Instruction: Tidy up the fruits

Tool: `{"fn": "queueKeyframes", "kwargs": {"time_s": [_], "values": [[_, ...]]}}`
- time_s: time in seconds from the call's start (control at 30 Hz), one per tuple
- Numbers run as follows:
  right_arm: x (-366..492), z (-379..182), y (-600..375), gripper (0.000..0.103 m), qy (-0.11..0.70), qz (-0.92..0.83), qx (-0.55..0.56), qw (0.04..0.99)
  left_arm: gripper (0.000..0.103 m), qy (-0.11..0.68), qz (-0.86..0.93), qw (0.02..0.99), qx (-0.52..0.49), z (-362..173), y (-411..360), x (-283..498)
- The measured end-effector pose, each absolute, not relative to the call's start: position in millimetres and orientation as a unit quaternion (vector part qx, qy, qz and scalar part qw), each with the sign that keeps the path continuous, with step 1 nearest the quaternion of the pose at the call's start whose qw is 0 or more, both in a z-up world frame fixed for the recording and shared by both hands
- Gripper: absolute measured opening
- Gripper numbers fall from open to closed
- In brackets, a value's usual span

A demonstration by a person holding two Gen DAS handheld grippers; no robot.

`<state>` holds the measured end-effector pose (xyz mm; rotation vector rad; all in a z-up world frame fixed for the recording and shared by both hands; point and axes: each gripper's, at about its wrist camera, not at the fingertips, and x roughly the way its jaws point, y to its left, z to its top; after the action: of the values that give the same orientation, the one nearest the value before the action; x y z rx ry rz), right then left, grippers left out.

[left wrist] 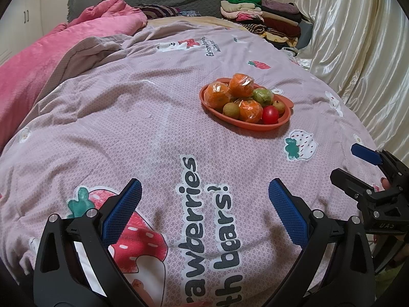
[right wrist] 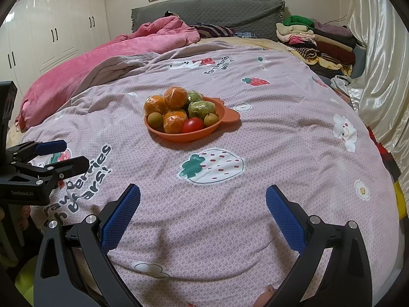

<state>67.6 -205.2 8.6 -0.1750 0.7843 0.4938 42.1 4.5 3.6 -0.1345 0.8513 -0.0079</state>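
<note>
An orange oval plate (left wrist: 285,120) (right wrist: 226,113) sits on the pink printed bedspread, well beyond both grippers. It holds three plastic-wrapped oranges (left wrist: 241,85) (right wrist: 175,97), wrapped green fruits (left wrist: 262,96) (right wrist: 202,109), small brown-green fruits (left wrist: 231,110) (right wrist: 155,119) and a red tomato (left wrist: 270,114) (right wrist: 193,125). My left gripper (left wrist: 204,202) is open over the "strawberries with bears" print, nothing between its blue pads. My right gripper (right wrist: 203,204) is open too, near the bed's front. Each gripper shows at the edge of the other's view: right gripper (left wrist: 355,163), left gripper (right wrist: 65,153).
A rumpled pink duvet (left wrist: 51,51) (right wrist: 115,51) lies at the far left of the bed. Folded clothes (left wrist: 268,20) (right wrist: 319,41) are stacked at the far right by shiny cream curtains (left wrist: 358,38). White wardrobes (right wrist: 51,25) line the left wall.
</note>
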Motion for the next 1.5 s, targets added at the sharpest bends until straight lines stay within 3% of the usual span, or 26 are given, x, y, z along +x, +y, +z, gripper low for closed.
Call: {"fn": "queueKeyframes", "kwargs": {"time_s": [1.03,1.3,1.5], "values": [[68,8,-211,0.098,0.378,0.234,-0.082,0.892,0.093,0.418,-0.007,0.906,-0.062,2,8,42],[75,4,-219,0.098,0.38,0.222,-0.073,0.895,0.093,0.372,0.009,0.923,-0.099,19,31,40],[126,1,-247,0.098,0.383,0.176,-0.067,0.904,0.093,0.414,0.087,0.904,-0.051,11,72,84]]}}
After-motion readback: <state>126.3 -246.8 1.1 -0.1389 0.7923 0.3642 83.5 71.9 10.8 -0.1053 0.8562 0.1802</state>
